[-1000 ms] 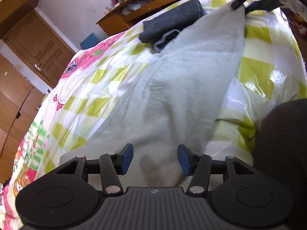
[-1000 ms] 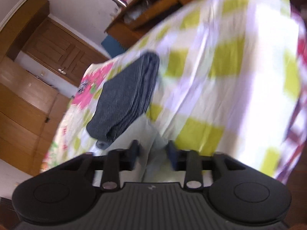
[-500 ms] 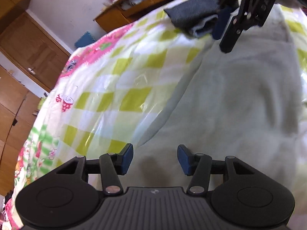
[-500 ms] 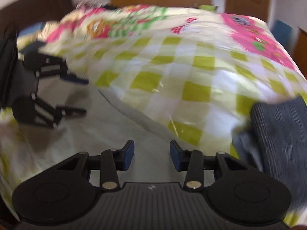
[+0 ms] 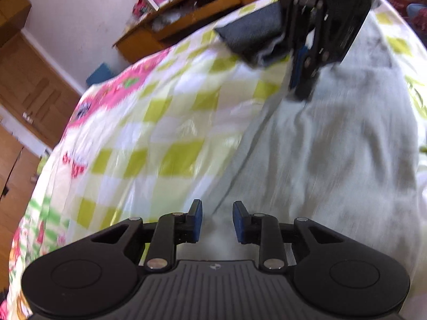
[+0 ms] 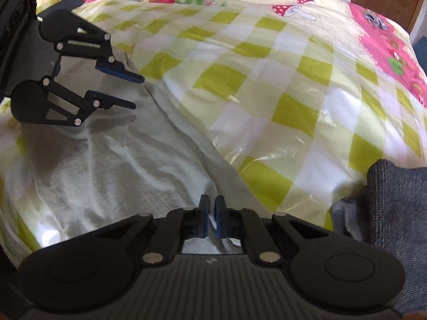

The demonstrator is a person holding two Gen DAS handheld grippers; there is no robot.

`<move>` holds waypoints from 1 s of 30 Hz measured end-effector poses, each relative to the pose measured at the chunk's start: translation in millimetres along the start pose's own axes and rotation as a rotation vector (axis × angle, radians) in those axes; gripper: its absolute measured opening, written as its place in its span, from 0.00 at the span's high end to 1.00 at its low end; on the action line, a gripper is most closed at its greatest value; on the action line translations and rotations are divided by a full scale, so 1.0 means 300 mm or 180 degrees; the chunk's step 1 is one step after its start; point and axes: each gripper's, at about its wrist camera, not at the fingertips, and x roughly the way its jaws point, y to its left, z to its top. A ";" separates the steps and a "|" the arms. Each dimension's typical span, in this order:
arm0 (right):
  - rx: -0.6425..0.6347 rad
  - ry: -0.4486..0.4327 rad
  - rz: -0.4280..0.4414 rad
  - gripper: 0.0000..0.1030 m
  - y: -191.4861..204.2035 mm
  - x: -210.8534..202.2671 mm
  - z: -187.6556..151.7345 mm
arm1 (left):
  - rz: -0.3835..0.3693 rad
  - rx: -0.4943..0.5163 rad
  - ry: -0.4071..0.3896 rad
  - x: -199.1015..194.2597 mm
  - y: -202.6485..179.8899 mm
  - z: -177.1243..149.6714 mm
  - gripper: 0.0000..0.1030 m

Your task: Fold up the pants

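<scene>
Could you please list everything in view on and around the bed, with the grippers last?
Pale pants: one, whitish green, spread on the bed.
Folded garment: one, dark grey, on the bed beside the pants.
Bed cover: one, green-and-white check with pink cartoon borders, under both.
Shelf unit: one, wooden, against the wall beyond the bed.
Doors: wooden, by the wall.
Left gripper: black with blue pads, jaws just closing, apart over the pants' edge.
Right gripper: same colours, just closed on the pants' edge.
</scene>
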 end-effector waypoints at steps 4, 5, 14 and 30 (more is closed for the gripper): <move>0.0029 -0.0173 -0.0134 0.97 0.002 -0.043 0.022 | -0.0113 0.0199 0.0034 0.045 -0.021 0.037 0.59; 0.0032 -0.0235 -0.0180 0.97 0.001 -0.063 0.028 | -0.0120 0.0254 0.0047 0.058 -0.028 0.042 0.59; 0.0153 -0.0083 -0.0631 0.94 -0.077 0.068 -0.001 | 0.0221 0.0444 0.0218 0.157 -0.060 0.022 0.59; 0.0240 -0.0812 0.0125 0.78 0.244 -0.014 -0.026 | 0.0735 -0.0215 0.0376 -0.059 0.004 -0.145 0.57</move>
